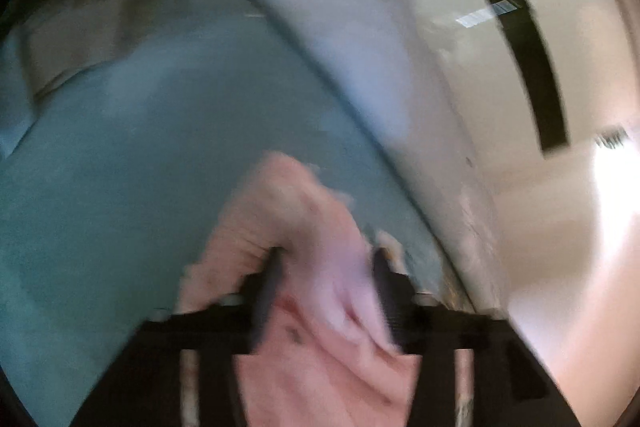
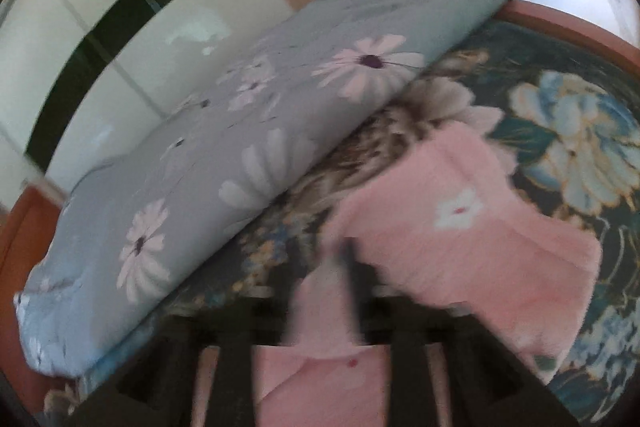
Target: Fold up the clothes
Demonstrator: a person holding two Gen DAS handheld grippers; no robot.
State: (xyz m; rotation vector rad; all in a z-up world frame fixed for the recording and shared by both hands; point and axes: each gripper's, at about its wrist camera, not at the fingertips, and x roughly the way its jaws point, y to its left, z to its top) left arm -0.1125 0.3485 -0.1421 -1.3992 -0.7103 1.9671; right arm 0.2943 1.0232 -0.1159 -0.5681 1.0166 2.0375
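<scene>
A pink garment (image 2: 472,227) with a white flower print lies partly on the dark floral bedspread (image 2: 568,131) in the right wrist view. My right gripper (image 2: 320,279) is shut on a bunched edge of it. In the left wrist view my left gripper (image 1: 326,267) holds the same pink garment (image 1: 304,307) between its fingers, lifted above the teal bedspread (image 1: 140,187). Both views are blurred by motion.
A folded grey-blue quilt (image 2: 224,147) with white daisies lies along the bed's left side; it also shows in the left wrist view (image 1: 332,7). A reddish wooden bed frame (image 2: 560,23) borders the bed. A white wardrobe with dark strips (image 1: 520,27) stands beyond.
</scene>
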